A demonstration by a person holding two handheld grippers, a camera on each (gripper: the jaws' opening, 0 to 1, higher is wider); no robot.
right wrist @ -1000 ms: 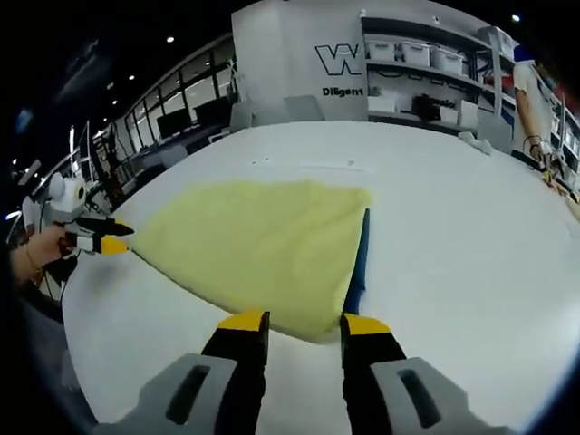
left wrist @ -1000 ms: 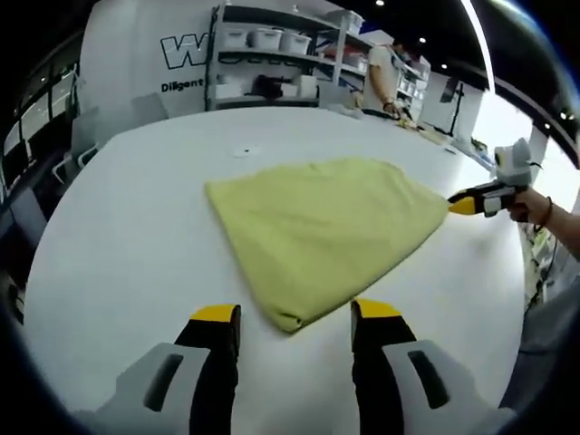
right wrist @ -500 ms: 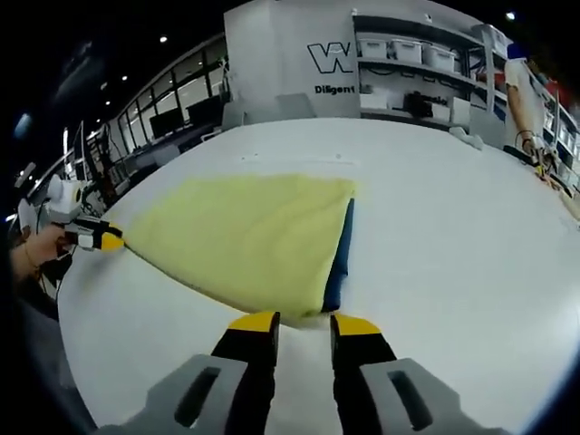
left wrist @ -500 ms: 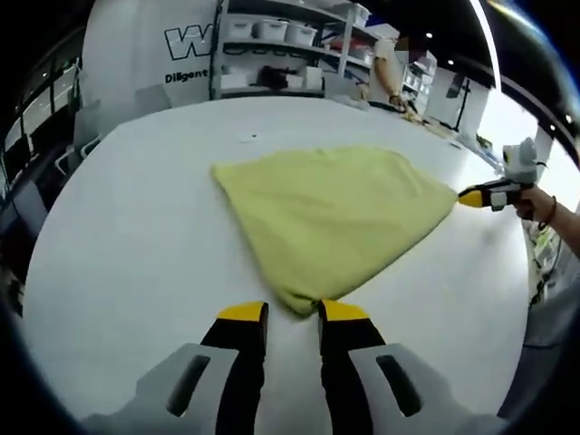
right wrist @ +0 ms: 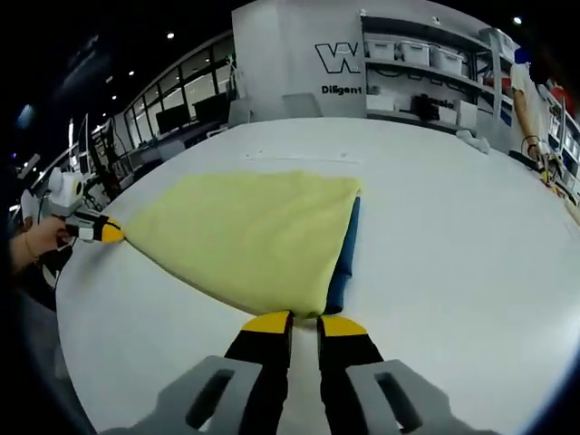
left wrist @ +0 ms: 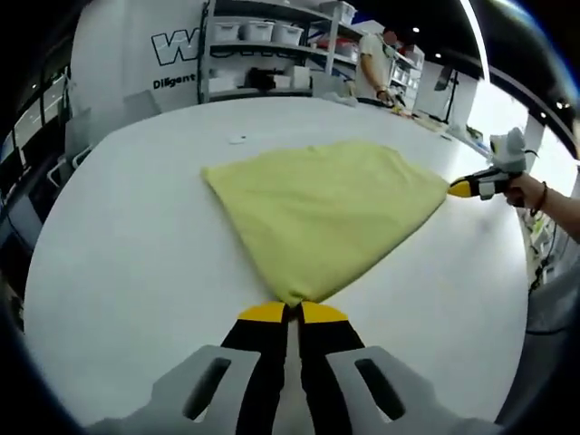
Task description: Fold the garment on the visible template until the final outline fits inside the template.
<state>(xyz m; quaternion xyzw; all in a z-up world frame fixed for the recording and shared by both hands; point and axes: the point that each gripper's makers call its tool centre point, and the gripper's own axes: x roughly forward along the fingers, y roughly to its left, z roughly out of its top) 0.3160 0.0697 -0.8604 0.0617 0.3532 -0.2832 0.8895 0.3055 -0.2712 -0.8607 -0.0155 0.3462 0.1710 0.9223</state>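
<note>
Yellow garment [left wrist: 324, 207] is lying flat on the white worktop [left wrist: 127, 236], stretched between our two grippers, so its long axis is running pretty much from one hand to the other. We're looking along the left gripper [left wrist: 292, 313] and its jaws are pinched nearly together right at the near corner of the cloth, which seems to be caught between the tips. Same story for the right gripper [right wrist: 303, 322]: jaws almost closed on the opposite corner, and the fabric is fanning out ahead of them. Along the garment's edge in the right gripper view we're seeing a dark blue strip [right wrist: 346, 258] poking out from under it, probably the template. We're guessing the coming fold depends on both corners being carried inward together, since neither hand is nearer the middle.
</note>
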